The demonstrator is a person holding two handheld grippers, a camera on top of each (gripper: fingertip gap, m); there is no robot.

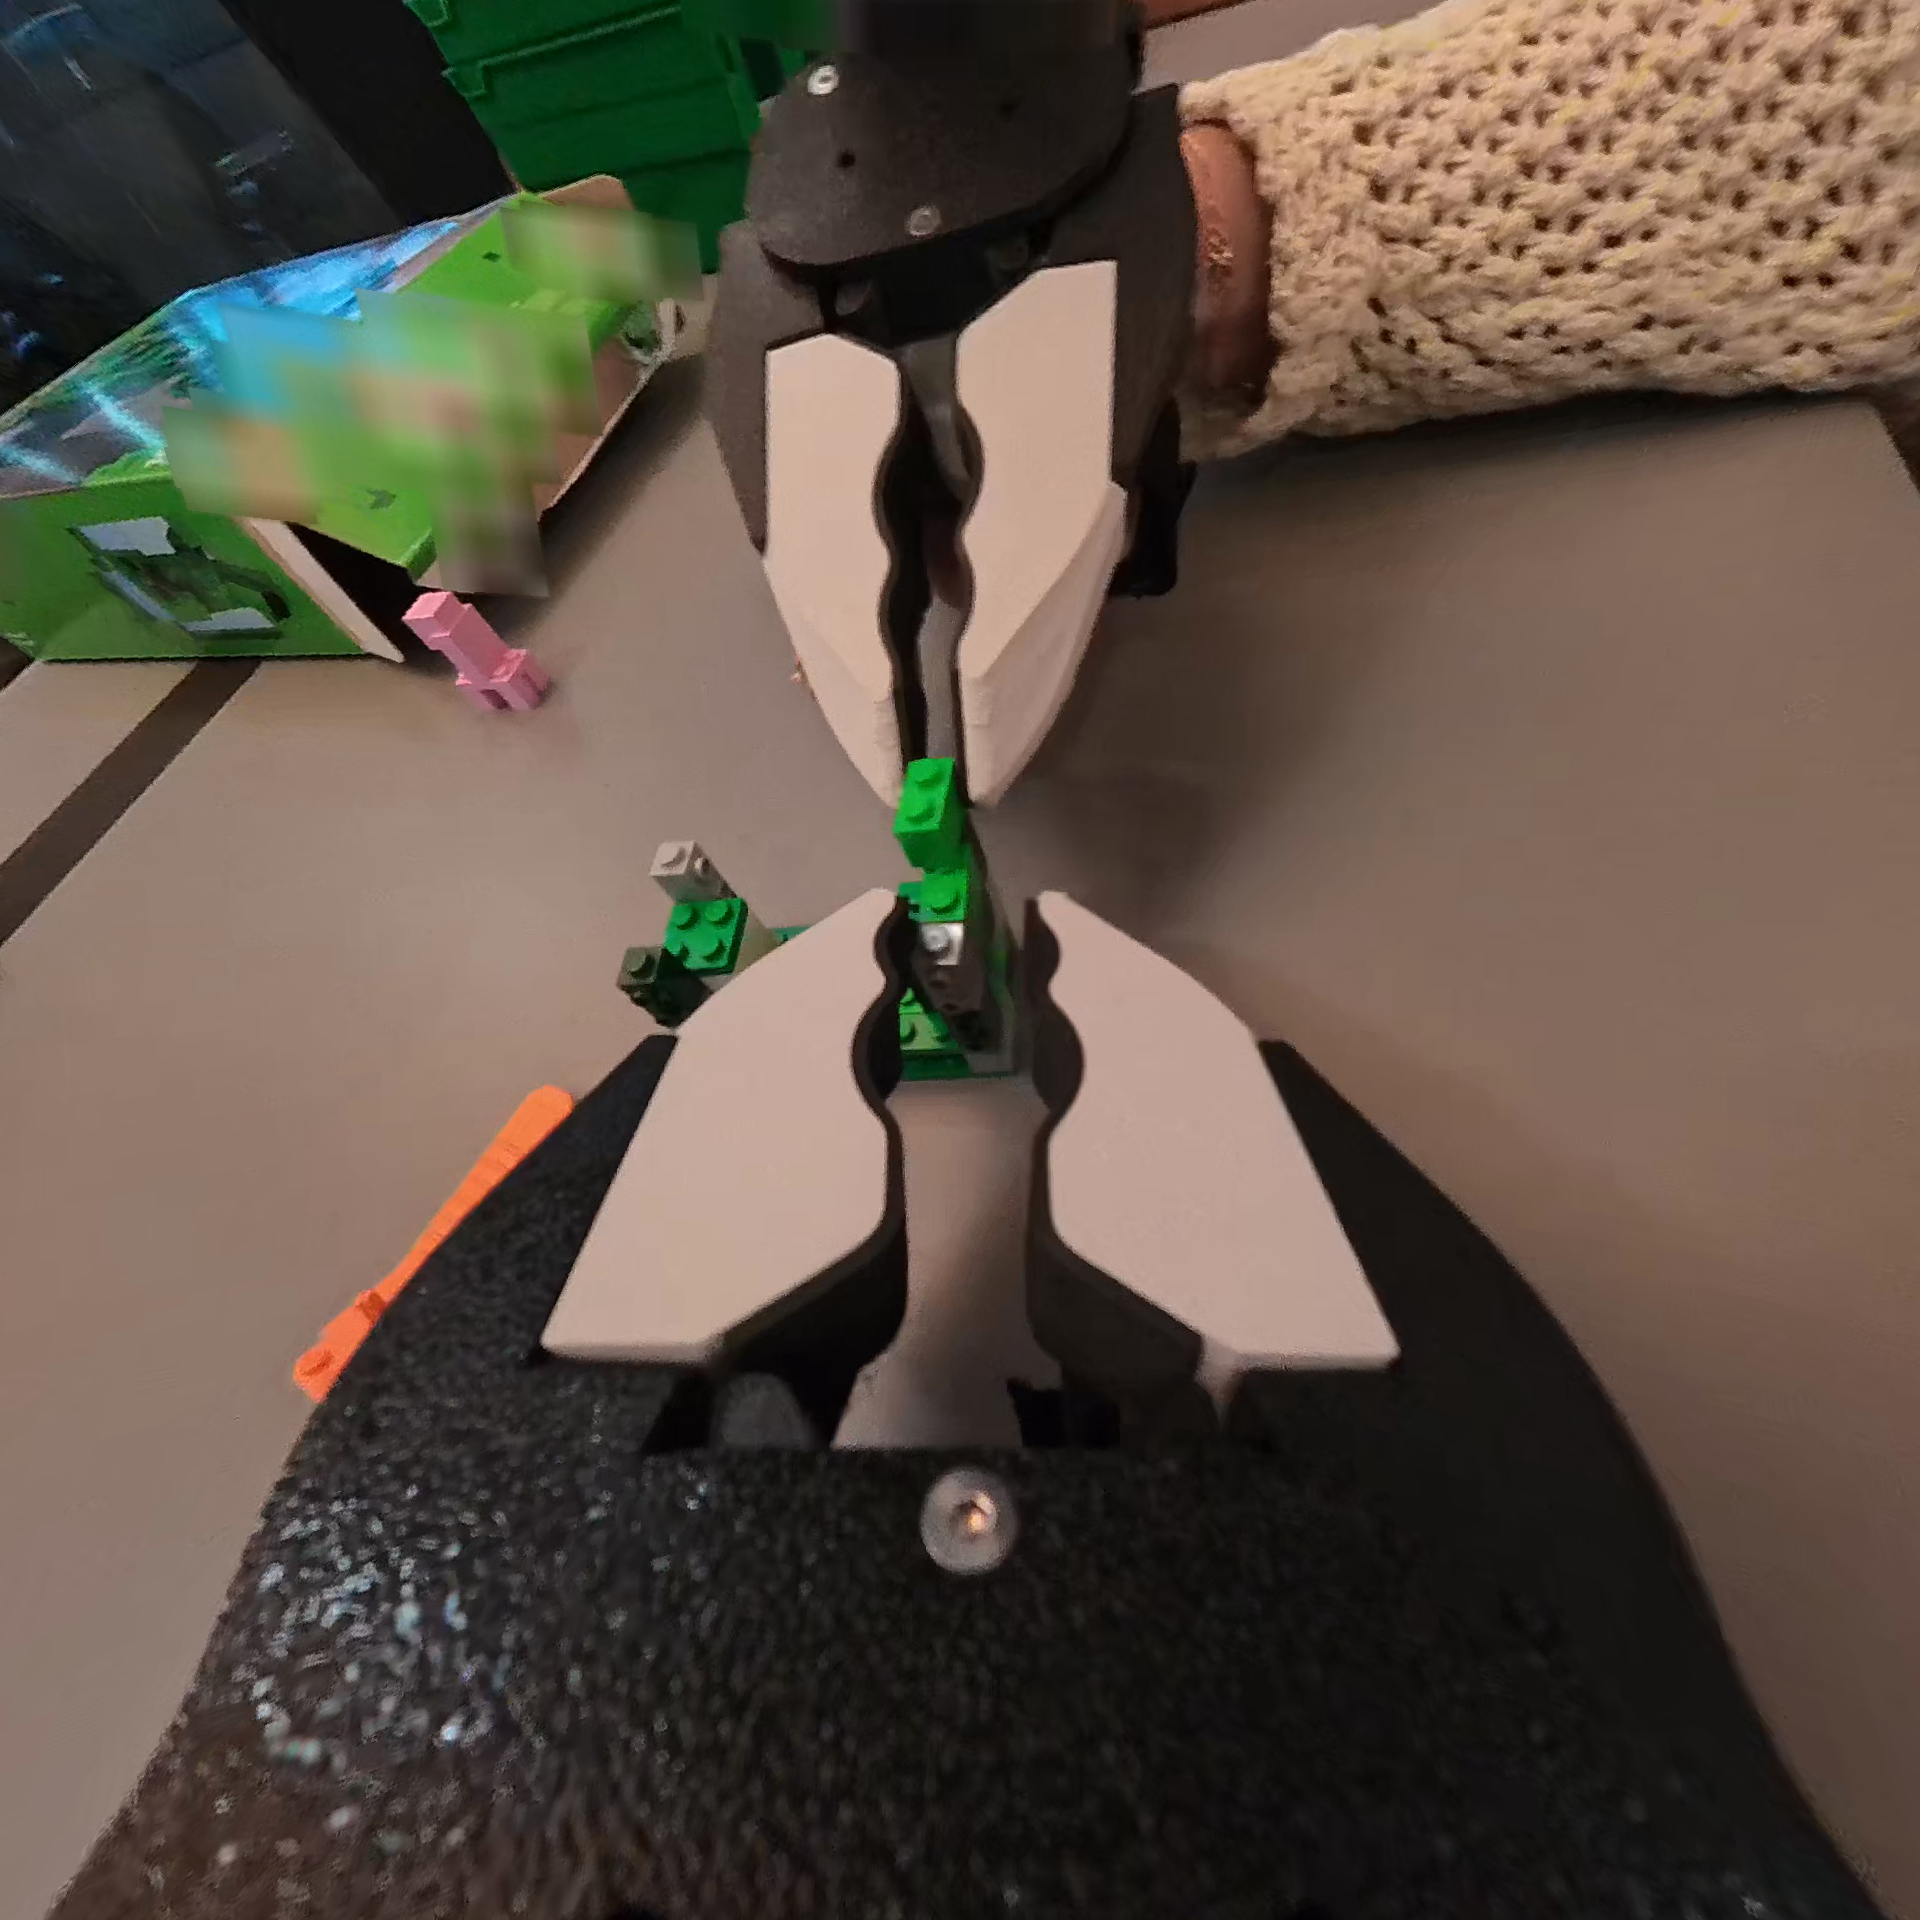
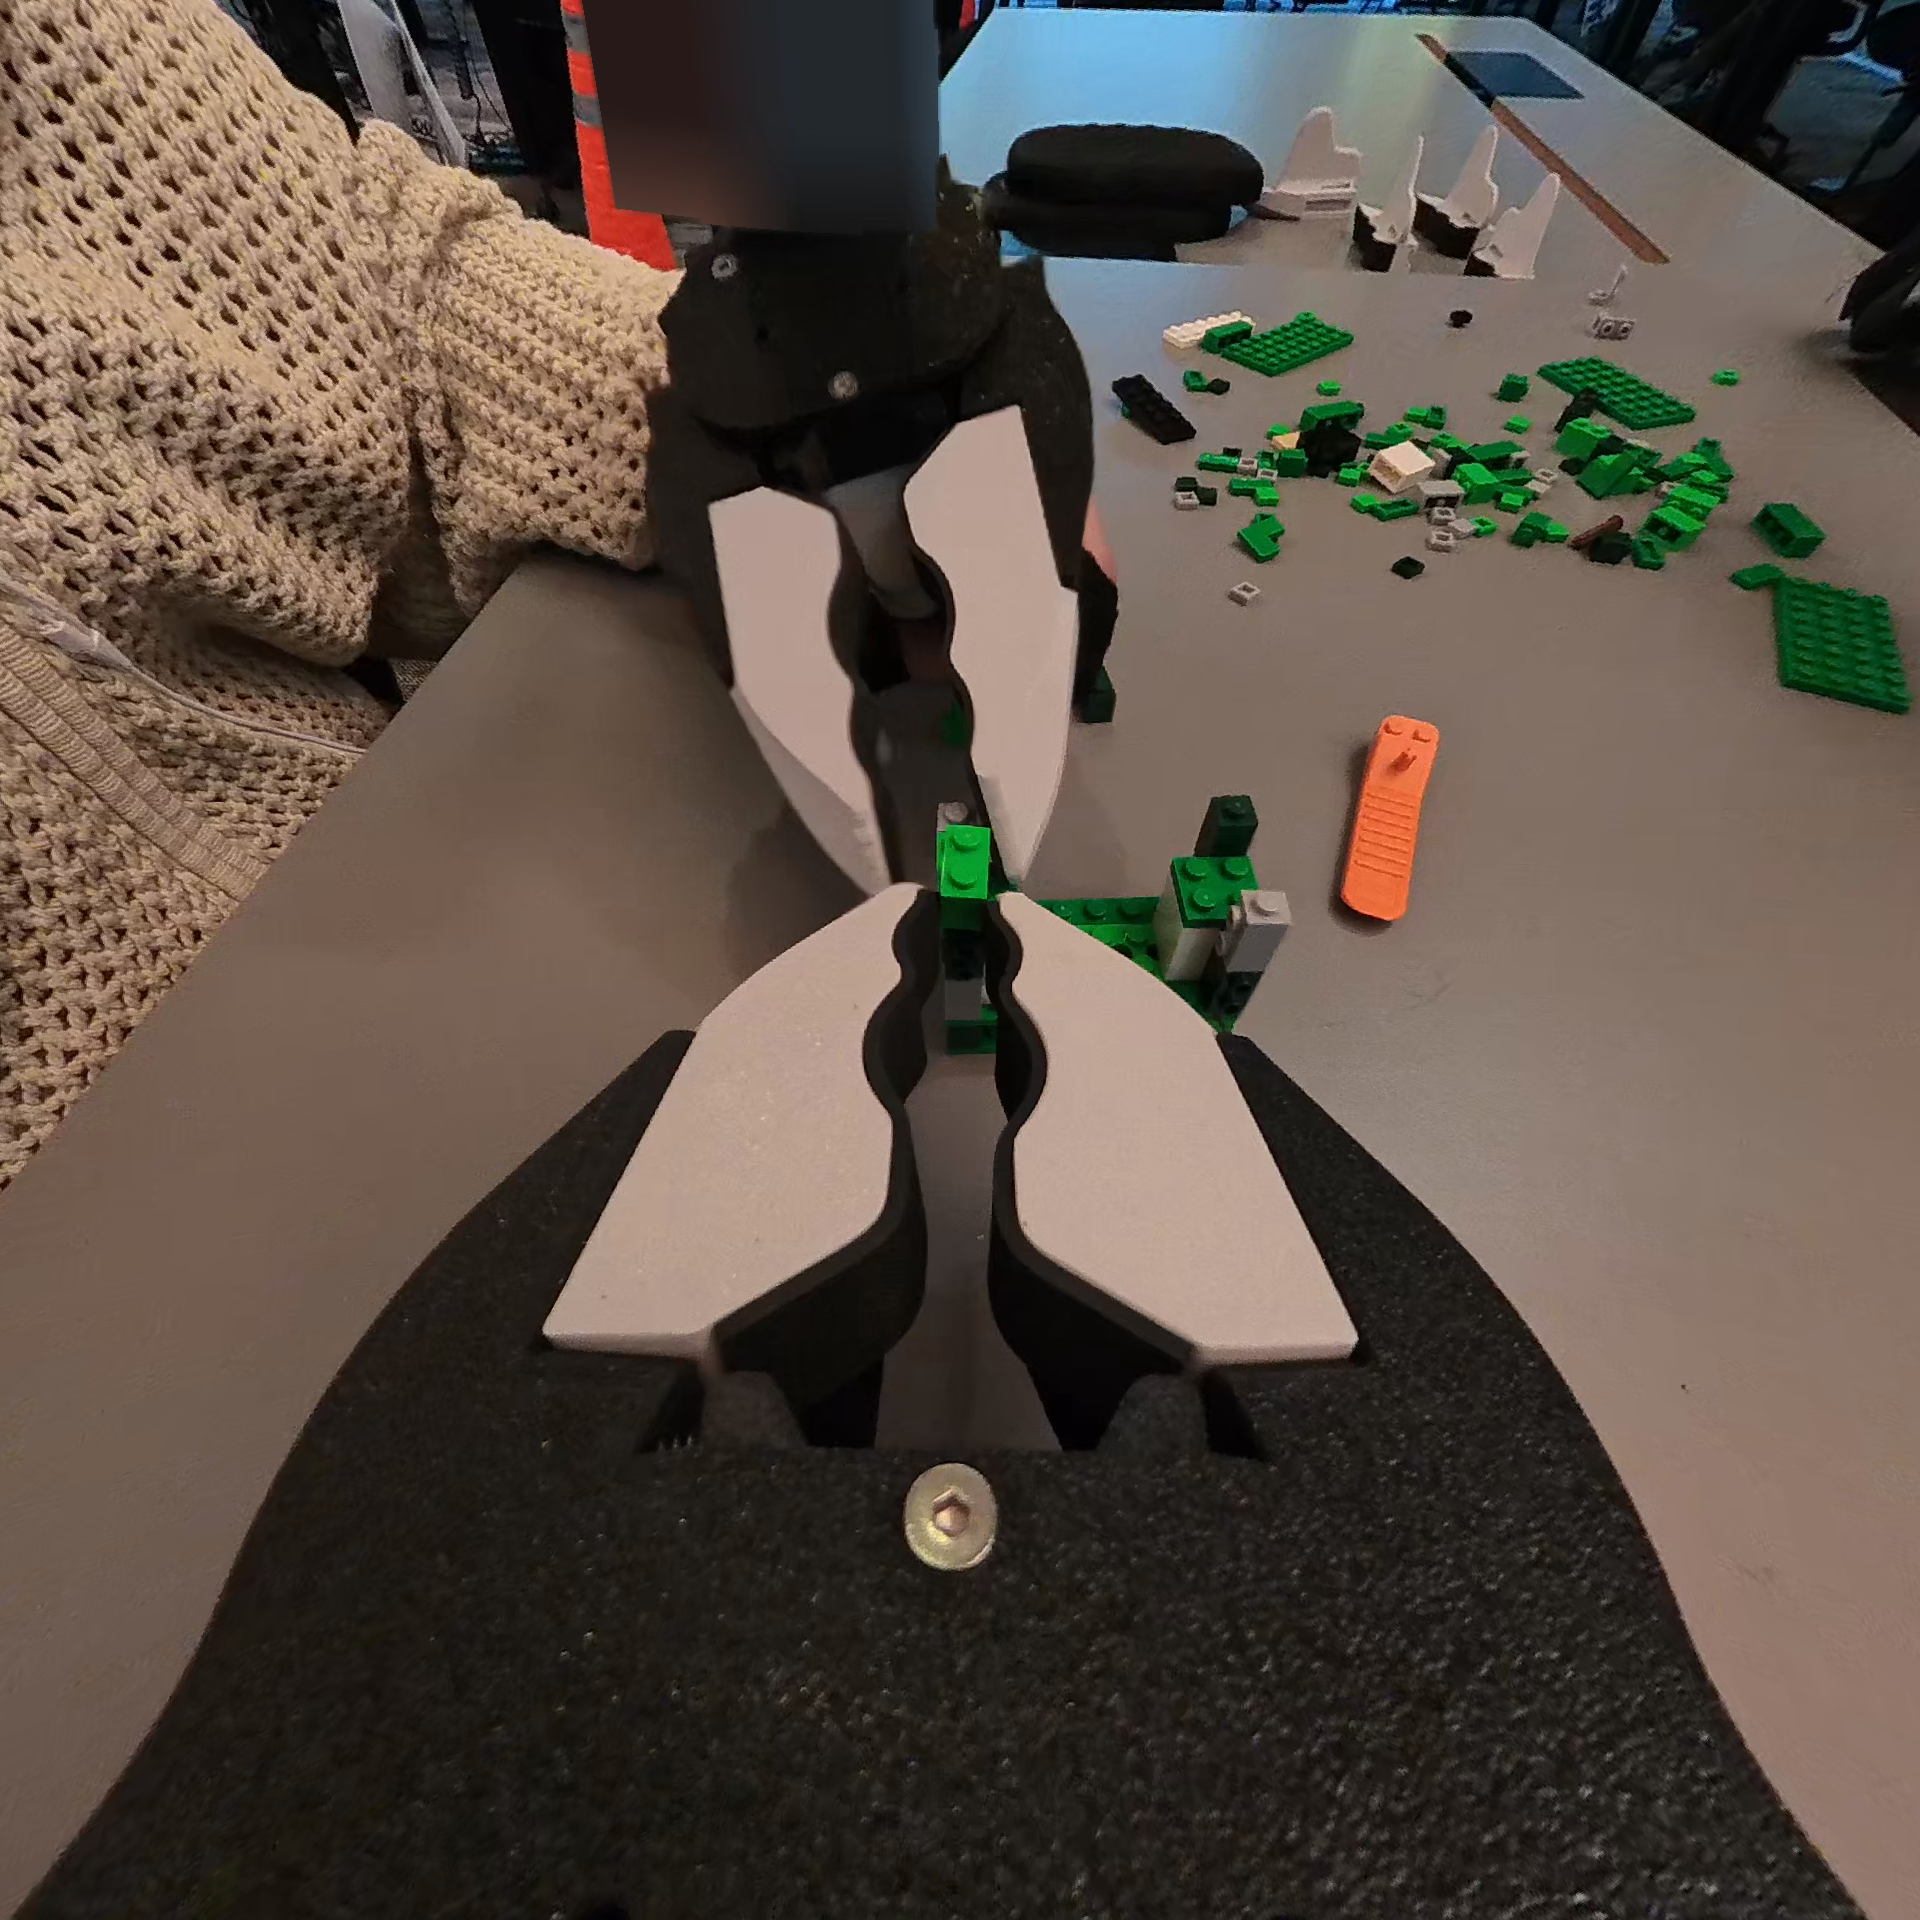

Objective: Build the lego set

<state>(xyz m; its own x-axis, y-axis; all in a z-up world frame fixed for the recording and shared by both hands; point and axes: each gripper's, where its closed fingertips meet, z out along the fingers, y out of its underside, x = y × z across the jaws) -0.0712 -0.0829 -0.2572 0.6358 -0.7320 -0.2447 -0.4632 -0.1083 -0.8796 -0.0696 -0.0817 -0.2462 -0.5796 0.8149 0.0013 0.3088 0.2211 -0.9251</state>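
Around the brick tower (image 2: 964, 935), both grippers crowd opposite sides; the orange tool (image 2: 1390, 821) lies right, bare table (image 2: 1558, 1143) beyond.

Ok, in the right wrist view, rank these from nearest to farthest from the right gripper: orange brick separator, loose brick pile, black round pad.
1. Orange brick separator, just right of the right gripper.
2. Loose brick pile, farther back, right.
3. Black round pad, far table, behind.

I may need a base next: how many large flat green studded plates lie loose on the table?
3: one far left, one far right, one near the right edge. The pile could hide more.
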